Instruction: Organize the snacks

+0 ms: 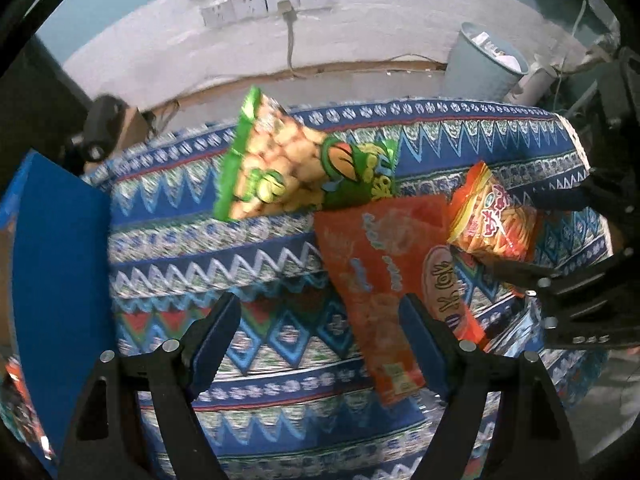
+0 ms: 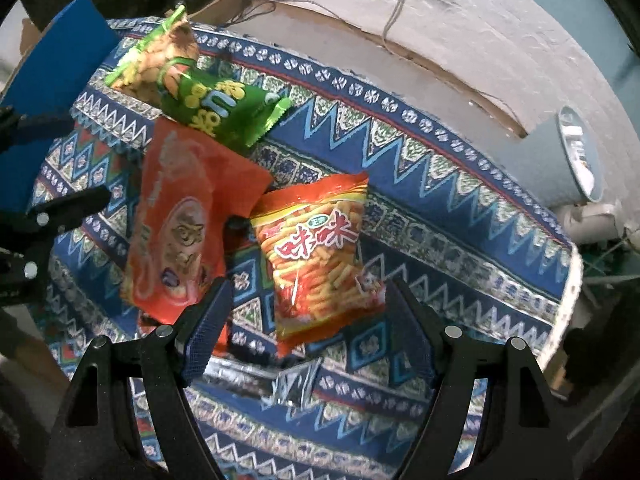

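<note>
Three snack bags lie on the patterned cloth (image 1: 240,264). The green bag (image 1: 296,160) (image 2: 192,92) is farthest back. A large orange bag (image 1: 384,264) (image 2: 180,216) lies in the middle, its top edge under the green bag. A small orange stick-snack bag (image 1: 492,220) (image 2: 316,256) lies to its right. My left gripper (image 1: 316,320) (image 2: 68,164) is open above the cloth, with its right finger over the large orange bag's edge. My right gripper (image 2: 310,296) (image 1: 512,230) is open and hangs over the small orange bag, one finger on each side; no touch is visible.
A blue box (image 1: 60,260) (image 2: 60,52) stands at the cloth's left edge. A silver wrapper (image 2: 288,384) lies near the front. A pale blue bin (image 1: 480,64) (image 2: 568,160) stands on the floor behind the table, below wall sockets (image 1: 264,4).
</note>
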A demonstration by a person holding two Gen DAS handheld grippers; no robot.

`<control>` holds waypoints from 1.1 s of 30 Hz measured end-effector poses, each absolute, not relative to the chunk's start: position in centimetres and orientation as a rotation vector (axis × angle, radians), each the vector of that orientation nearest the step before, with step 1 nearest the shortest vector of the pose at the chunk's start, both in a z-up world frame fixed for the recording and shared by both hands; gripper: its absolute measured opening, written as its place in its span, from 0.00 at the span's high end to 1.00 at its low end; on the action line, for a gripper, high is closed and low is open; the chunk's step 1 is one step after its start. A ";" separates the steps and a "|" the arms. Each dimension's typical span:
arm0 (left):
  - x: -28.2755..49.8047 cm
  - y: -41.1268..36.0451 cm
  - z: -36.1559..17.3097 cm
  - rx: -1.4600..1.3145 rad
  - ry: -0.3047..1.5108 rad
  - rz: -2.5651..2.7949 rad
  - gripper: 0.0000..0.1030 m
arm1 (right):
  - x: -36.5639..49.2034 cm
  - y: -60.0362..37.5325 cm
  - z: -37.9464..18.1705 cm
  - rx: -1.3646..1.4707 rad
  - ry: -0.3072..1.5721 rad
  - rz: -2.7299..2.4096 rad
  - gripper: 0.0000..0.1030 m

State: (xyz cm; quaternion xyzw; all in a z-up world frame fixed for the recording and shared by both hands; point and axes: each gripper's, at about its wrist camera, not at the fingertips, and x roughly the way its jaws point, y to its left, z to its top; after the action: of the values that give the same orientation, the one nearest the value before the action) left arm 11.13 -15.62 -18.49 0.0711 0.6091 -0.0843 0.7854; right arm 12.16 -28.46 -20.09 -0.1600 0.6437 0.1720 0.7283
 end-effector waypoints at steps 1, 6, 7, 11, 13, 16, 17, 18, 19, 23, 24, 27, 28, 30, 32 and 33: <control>11.2 -15.8 -18.8 0.134 1.327 -0.184 0.20 | 12.3 -28.5 -20.4 -0.360 1.411 0.375 0.24; 11.3 -16.4 -19.6 0.031 1.334 -0.174 0.20 | 12.5 -28.8 -21.8 -0.371 1.401 0.370 0.24; 11.3 -16.6 -19.8 0.013 1.334 -0.173 0.20 | 12.5 -28.8 -22.0 -0.379 1.401 0.370 0.24; 11.4 -17.7 -20.4 -0.033 1.354 -0.170 0.20 | 12.6 -29.0 -22.8 -0.373 1.409 0.370 0.25; 11.6 -18.4 -20.6 -0.044 1.362 -0.175 0.20 | 12.6 -29.3 -23.2 -0.365 1.419 0.362 0.26; 11.7 -19.6 -21.1 -0.036 1.364 -0.172 0.20 | 12.8 -30.5 -23.4 -0.320 1.428 0.350 0.34; 11.7 -20.1 -21.3 -0.027 1.366 -0.170 0.20 | 12.7 -30.7 -23.2 -0.312 1.425 0.348 0.36; 11.9 -20.4 -21.5 -0.020 1.370 -0.170 0.20 | 12.8 -31.0 -23.1 -0.304 1.426 0.348 0.40; 12.0 -20.8 -21.9 -0.009 1.379 -0.170 0.19 | 12.7 -31.3 -22.8 -0.291 1.424 0.342 0.42; 12.2 -22.2 -23.2 0.027 1.405 -0.166 0.19 | 12.9 -32.6 -22.5 -0.282 1.429 0.299 0.44; 12.3 -22.6 -23.6 0.039 1.406 -0.162 0.19 | 13.0 -32.8 -22.6 -0.277 1.432 0.291 0.44; 12.1 -23.2 -24.5 0.075 1.404 -0.171 0.19 | 13.0 -33.7 -22.7 -0.263 1.433 0.276 0.44; 12.1 -23.3 -24.7 0.075 1.399 -0.186 0.19 | 13.1 -34.0 -22.8 -0.258 1.433 0.275 0.44; 12.0 -23.3 -25.0 0.071 1.394 -0.198 0.19 | 13.3 -34.3 -23.2 -0.250 1.430 0.282 0.43; 11.8 -23.2 -25.0 0.075 1.383 -0.206 0.26 | 13.6 -34.2 -23.6 -0.242 1.434 0.280 0.40; 11.5 -22.4 -24.9 0.075 1.377 -0.214 0.29 | 13.9 -34.2 -23.9 -0.240 1.436 0.276 0.38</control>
State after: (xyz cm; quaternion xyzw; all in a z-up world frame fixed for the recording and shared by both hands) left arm 11.48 -22.42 -24.92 0.0346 0.6339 -0.0986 0.7663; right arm 13.86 -34.20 -23.85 -0.1092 0.6543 0.1256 0.7377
